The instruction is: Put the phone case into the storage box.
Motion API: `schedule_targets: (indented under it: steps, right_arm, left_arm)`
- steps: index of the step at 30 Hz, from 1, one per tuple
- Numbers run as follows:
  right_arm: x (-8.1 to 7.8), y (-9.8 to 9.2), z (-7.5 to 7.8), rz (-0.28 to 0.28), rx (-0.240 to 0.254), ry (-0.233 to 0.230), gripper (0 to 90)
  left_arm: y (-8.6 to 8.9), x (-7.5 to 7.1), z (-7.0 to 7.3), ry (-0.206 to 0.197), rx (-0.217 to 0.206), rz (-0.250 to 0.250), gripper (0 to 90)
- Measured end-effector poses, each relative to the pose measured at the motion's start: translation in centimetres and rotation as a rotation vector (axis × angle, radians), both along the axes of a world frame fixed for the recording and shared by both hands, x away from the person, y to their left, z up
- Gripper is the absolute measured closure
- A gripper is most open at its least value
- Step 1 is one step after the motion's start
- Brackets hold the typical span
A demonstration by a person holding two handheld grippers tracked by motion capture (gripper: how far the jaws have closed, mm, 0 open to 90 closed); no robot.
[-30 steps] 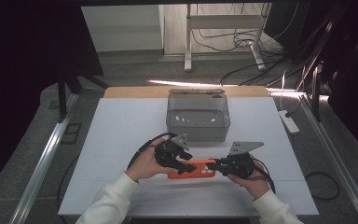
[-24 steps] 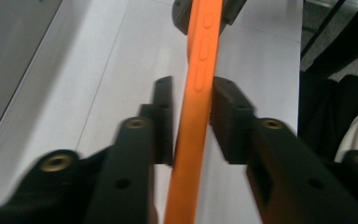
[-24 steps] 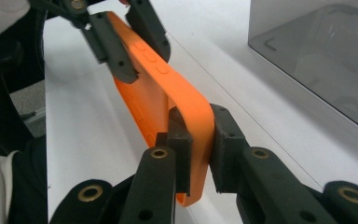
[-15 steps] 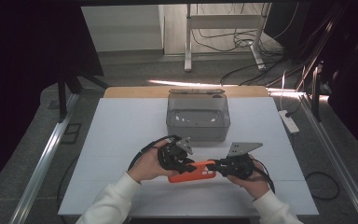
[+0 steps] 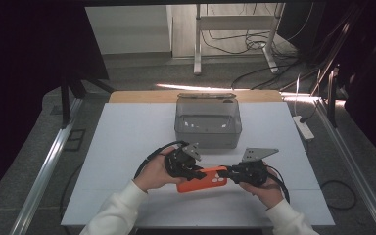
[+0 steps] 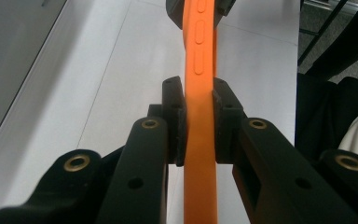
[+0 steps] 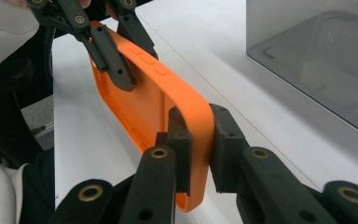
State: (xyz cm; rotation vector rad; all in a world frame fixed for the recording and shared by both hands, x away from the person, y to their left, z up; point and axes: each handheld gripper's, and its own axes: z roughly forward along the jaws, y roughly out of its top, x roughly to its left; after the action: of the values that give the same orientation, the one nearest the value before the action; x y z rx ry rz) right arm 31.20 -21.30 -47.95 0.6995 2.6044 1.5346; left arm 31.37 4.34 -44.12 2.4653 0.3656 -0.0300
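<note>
An orange phone case [image 5: 201, 179] hangs just above the white table [image 5: 127, 147] near its front edge, held at both ends. My left gripper [image 5: 194, 172] has just been closing, and its pads now press on the case's left end [image 6: 199, 116], seen edge-on with its side buttons. My right gripper [image 5: 228, 174] is shut on the case's right end, its pads clamping the rim [image 7: 198, 126]. In the right gripper view the case's hollow inner side [image 7: 140, 102] faces me, with the left gripper [image 7: 116, 70] on its far end.
A grey translucent box [image 5: 207, 121] stands on the table behind the grippers. A white power strip [image 5: 304, 128] lies off the table's right edge. Cables and a stand's legs are on the floor beyond the table.
The left gripper's jaws have closed onto the left end of the orange case. Both hands have stayed where they were, and the case has barely shifted.
</note>
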Motion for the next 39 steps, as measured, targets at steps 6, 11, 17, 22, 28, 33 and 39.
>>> schedule_targets:
  steps: [6,11,17,22,28,33,39]
  right_arm:
    - [0.0,0.0,0.0,-0.003,0.010,0.001,75.9]
    - [-0.1,-0.3,0.3,-0.074,0.054,-0.036,43.7]
    - [-0.4,-1.9,0.8,-0.190,0.089,-0.065,24.5]
    - [-0.6,-3.3,0.4,-0.235,0.083,-0.054,21.9]
    - [-1.0,-4.6,-0.3,-0.271,0.067,-0.055,21.0]
    - [-1.3,-5.8,-0.7,-0.311,0.057,-0.052,21.1]
    - [-1.5,-6.3,-1.0,-0.352,0.026,-0.065,21.1]
  left_arm:
    - [-0.1,-0.1,0.1,-0.003,0.000,0.002,79.3]
    - [0.1,-0.2,0.8,-0.022,-0.015,0.031,79.5]
    - [0.2,-0.4,1.9,-0.068,-0.017,0.075,79.6]
    - [0.7,0.0,2.0,-0.059,-0.042,0.132,79.4]
    - [1.3,0.1,2.3,-0.063,-0.062,0.188,79.4]
    - [1.9,0.3,2.5,-0.071,-0.094,0.226,79.4]
    - [2.4,0.6,2.9,-0.078,-0.125,0.264,79.4]
